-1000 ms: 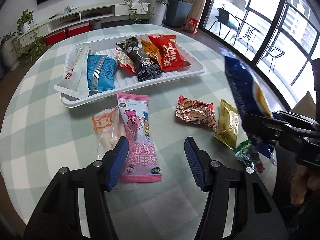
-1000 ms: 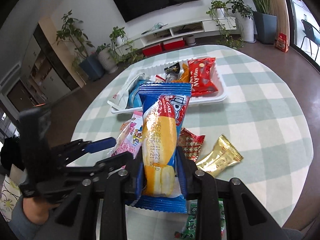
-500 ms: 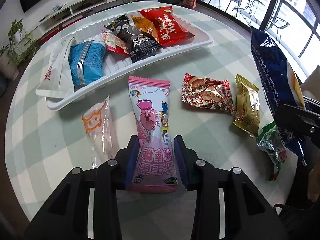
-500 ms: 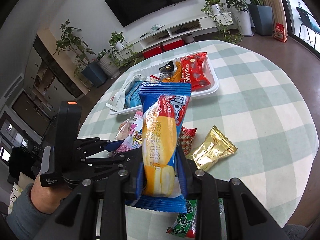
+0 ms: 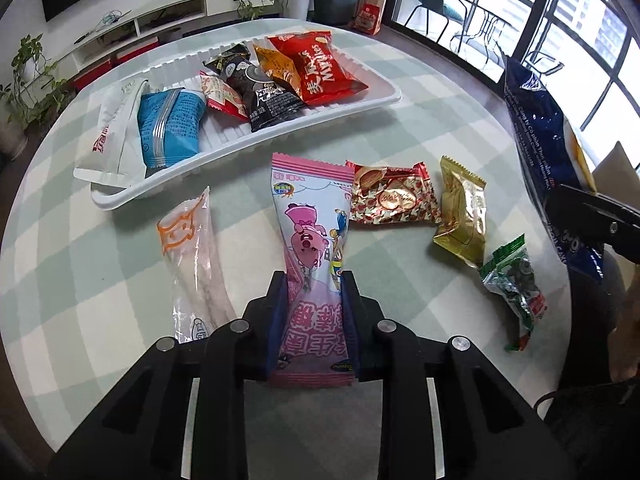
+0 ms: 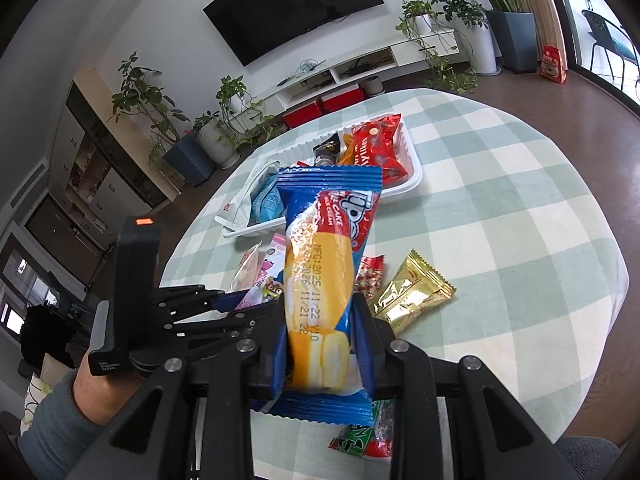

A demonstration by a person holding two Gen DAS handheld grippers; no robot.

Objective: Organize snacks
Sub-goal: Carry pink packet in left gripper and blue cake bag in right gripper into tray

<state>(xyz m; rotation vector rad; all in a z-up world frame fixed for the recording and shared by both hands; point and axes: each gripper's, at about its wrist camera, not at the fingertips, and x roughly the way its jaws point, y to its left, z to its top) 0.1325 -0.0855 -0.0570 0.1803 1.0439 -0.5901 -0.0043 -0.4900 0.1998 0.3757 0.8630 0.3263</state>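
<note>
Now, left wrist: I see my left gripper (image 5: pixel 314 312), jaws just closing, pinching the pink packet (image 5: pixel 310 248) on the green-checked round table (image 5: pixel 60 264); white tray (image 5: pixel 256 136) beyond | right wrist: right gripper (image 6: pixel 322 354) clamps the blue cake packet (image 6: pixel 324 272) above the table; TV (image 6: pixel 296 4), plants behind.

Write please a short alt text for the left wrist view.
The left gripper has just closed on a pink snack packet on a checked table. Behind it, a white tray holds several snacks; other packets lie loose on the table.
</note>
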